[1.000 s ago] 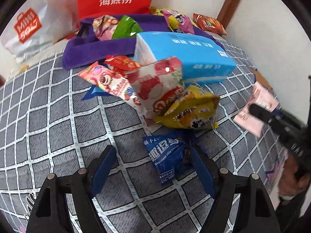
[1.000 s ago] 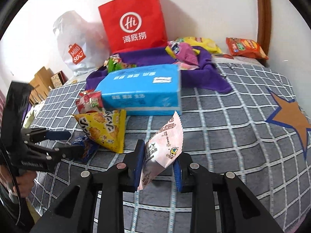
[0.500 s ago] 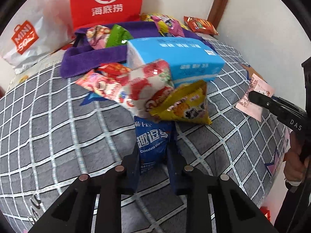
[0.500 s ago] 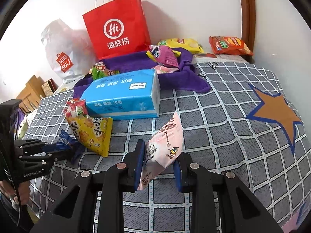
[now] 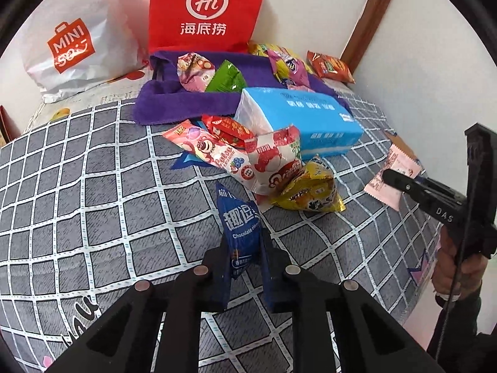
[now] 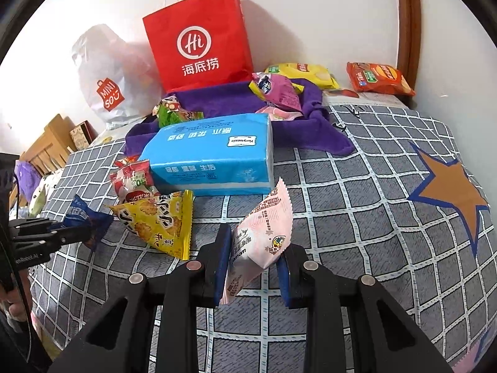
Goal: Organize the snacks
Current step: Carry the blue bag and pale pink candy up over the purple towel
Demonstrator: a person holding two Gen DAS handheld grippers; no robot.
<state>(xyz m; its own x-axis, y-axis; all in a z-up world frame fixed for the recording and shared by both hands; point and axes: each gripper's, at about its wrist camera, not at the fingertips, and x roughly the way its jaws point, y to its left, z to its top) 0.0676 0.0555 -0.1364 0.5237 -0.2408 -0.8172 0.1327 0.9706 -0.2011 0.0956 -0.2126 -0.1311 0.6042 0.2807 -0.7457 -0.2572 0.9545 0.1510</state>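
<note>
My left gripper point(image 5: 243, 259) is shut on a dark blue chocolate-chip snack packet point(image 5: 240, 225) and holds it lifted off the checked bedspread; it also shows at the left of the right wrist view point(image 6: 84, 217). My right gripper point(image 6: 253, 261) is shut on a pink snack packet point(image 6: 264, 233), also seen at the right of the left wrist view point(image 5: 393, 174). A yellow packet point(image 5: 310, 188), a red-and-white packet point(image 5: 276, 158) and a pink strawberry packet point(image 5: 211, 149) lie in a pile in front of a blue tissue pack point(image 5: 298, 118).
A purple cloth point(image 5: 174, 102) at the back holds several snack packets. A red paper bag point(image 5: 205, 9) and a white Miniso bag point(image 5: 74, 40) stand against the wall. An orange chip bag point(image 6: 379, 77) and a yellow one point(image 6: 301, 73) lie at the back right.
My left gripper closed on the blue packet and lifted it up off the bedspread. My right gripper kept holding the pink packet and rose slightly.
</note>
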